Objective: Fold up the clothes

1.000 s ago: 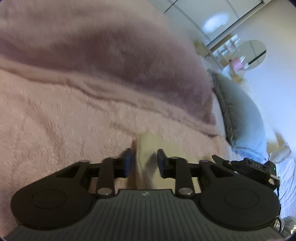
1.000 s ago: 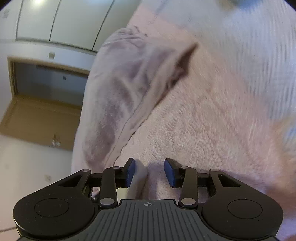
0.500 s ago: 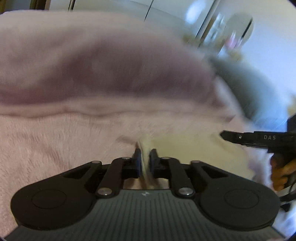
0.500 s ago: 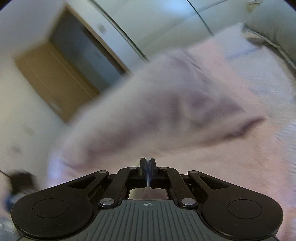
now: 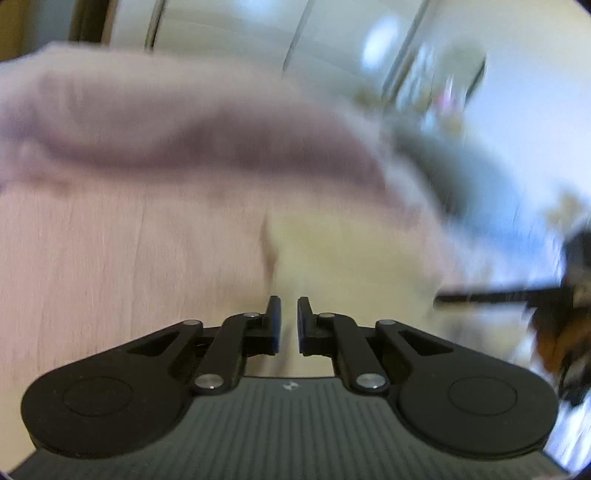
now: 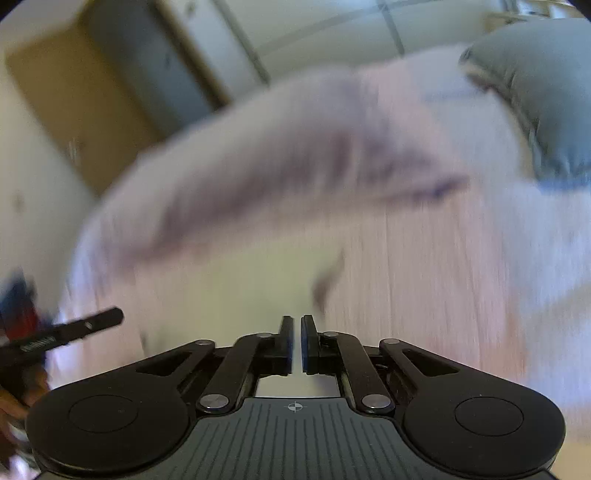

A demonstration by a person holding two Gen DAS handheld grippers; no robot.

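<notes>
Holding my left tool [image 5: 289, 321] low over the bed, I see its jaws narrowed to a slim gap with cream fabric [image 5: 332, 258] filling the space between and beyond them; the blur keeps me from telling whether the pads actually pinch it. That cream garment lies just ahead of the fingertips, spread toward the right, on top of the pink fleecy blanket [image 5: 129, 266] that covers the near and left part of the bed. Farther off, a darker mauve fold of the blanket [image 5: 221, 136] bulges across the view. At the right edge my other tool [image 5: 498, 295] pokes in as a dark bar, with a hand [image 5: 554, 339] behind it.

My right tool [image 6: 294, 343] shows its jaws almost together, only a sliver of light between the blue-edged pads, and I cannot tell if any cloth is caught there. The pale cream garment [image 6: 240, 280] sits directly in front and to the left of it, its edge marked by a dark crease against the pink blanket [image 6: 424, 277] on the right. A grey pillow [image 6: 546, 110] rests at the far right of the bed. Beyond the bed, white wardrobe doors [image 6: 314, 33] and a brown doorway [image 6: 85, 110] stand at the far left. The left tool's tip [image 6: 88, 323] enters from the left edge.
</notes>
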